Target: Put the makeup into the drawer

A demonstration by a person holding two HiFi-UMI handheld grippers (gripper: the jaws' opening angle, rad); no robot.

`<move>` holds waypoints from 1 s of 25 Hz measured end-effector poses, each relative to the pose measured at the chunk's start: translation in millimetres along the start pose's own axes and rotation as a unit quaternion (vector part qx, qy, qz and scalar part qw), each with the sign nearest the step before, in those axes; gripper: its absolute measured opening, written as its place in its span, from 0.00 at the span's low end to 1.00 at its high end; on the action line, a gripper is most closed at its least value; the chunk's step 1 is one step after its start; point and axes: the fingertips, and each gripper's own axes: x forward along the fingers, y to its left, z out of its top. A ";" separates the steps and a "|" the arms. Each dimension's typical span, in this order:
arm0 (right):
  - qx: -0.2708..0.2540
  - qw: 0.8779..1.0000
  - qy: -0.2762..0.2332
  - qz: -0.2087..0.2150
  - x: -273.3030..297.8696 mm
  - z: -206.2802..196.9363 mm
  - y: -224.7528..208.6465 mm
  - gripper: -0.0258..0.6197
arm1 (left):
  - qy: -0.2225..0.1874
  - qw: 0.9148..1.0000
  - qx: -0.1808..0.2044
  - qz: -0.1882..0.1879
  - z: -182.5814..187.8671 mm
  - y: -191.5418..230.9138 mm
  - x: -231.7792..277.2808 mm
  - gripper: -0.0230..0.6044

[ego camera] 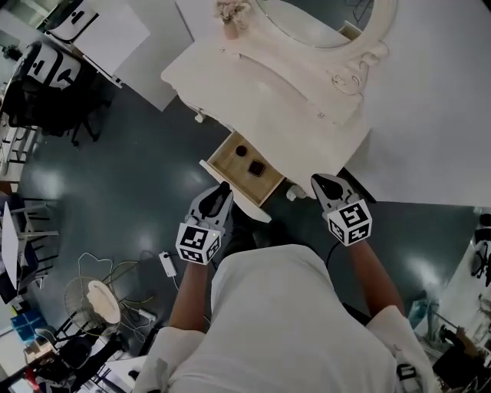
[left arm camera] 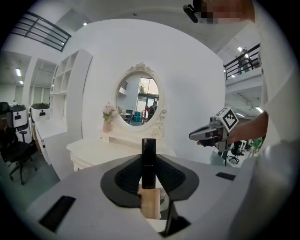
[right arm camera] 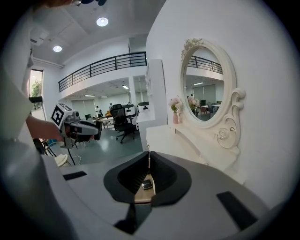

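Makeup here is a slim black tube (left arm camera: pixel 148 161), round and glossy, with a faint seam about halfway up where the cap meets the body. It stands upright between the jaws of the left hand-held gripper (ego camera: pixel 220 193), which are clamped on its lower part, so its flat top rises clear above the jaw tips. The tube is held just over the near front edge of the open drawer (ego camera: pixel 226 161). In the left gripper view, the drawer's pale wood shows right below it.

The drawer is pulled out from the white counter (ego camera: pixel 268 100) and has a light wooden floor and a white front panel. Two other dark pieces already lie inside it. A small round one (ego camera: pixel 241 151) sits toward the back of the drawer, and a small square case (ego camera: pixel 257 167) lies just in front of it, nearer the drawer's front panel.

The right hand-held gripper (ego camera: pixel 322 184) hangs to the right of the drawer, near the counter's front edge. Its jaw tips are together with nothing between them. Behind the drawer, on the counter, are an oval mirror (ego camera: pixel 322 19) in a carved white frame and a pink vase of flowers (ego camera: pixel 231 19).
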 end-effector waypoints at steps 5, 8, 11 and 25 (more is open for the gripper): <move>0.013 0.999 0.024 -0.026 12.5 -4.3 -3.8 0.09 | 0.040 0.997 0.038 -0.048 -12.3 24.9 32.5 0.20; 0.028 0.998 0.041 -0.038 22.3 -12.8 0.5 0.09 | 0.067 0.993 0.067 -0.076 -26.0 39.3 52.7 0.20; 0.044 0.997 0.053 -0.047 32.2 -20.7 6.8 0.09 | 0.096 0.985 0.096 -0.103 -43.3 49.7 72.5 0.20; 0.130 0.984 0.065 -0.102 74.6 -59.9 32.9 0.09 | 0.236 0.914 0.240 -0.227 -159.3 66.6 154.8 0.20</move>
